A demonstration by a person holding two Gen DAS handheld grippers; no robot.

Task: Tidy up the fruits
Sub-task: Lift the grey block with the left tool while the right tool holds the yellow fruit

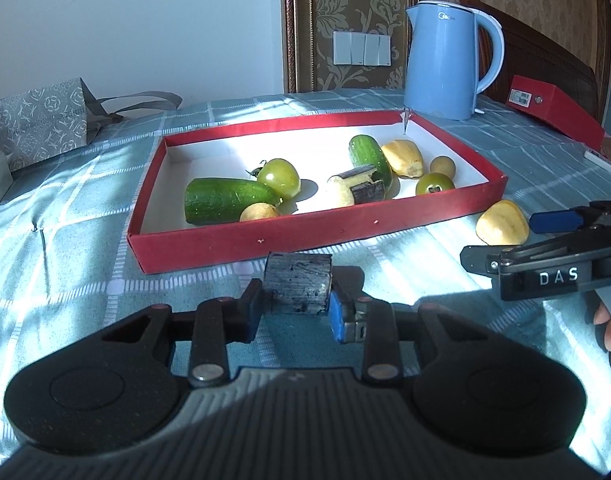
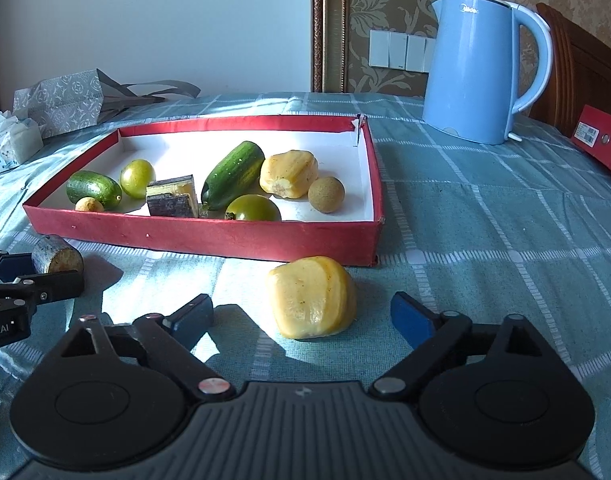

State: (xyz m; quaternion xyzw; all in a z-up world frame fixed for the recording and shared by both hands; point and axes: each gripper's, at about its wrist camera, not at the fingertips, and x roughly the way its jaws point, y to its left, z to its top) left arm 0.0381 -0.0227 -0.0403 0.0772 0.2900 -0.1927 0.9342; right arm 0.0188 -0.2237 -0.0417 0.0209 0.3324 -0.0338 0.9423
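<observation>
The left hand-held gripper (image 1: 293,312) is pinching a dark sugarcane chunk (image 1: 298,283) just short of the red tray (image 1: 265,242); a shallow grip (only its near end is pinched) is risking a drop. The right hand-held gripper (image 2: 301,316) is standing spread around the yellow fruit piece (image 2: 311,298) on the desk (image 2: 485,240), possibly nudging it away.

**A checked cloth and what lies on it**

The surface wears a pale teal cloth with white checks (image 2: 485,216). On it lies a shallow red cardboard tray with a white floor (image 2: 209,240). Just before the tray's near wall rests a peeled yellow fruit chunk (image 2: 311,298). Beyond the tray's far right corner stands a light blue electric kettle (image 2: 473,72), further right a red box (image 2: 603,140) (label showing). Far left of the tray: a grey patterned paper bag (image 2: 61,100) and a tissue pack (image 2: 13,142).
</observation>
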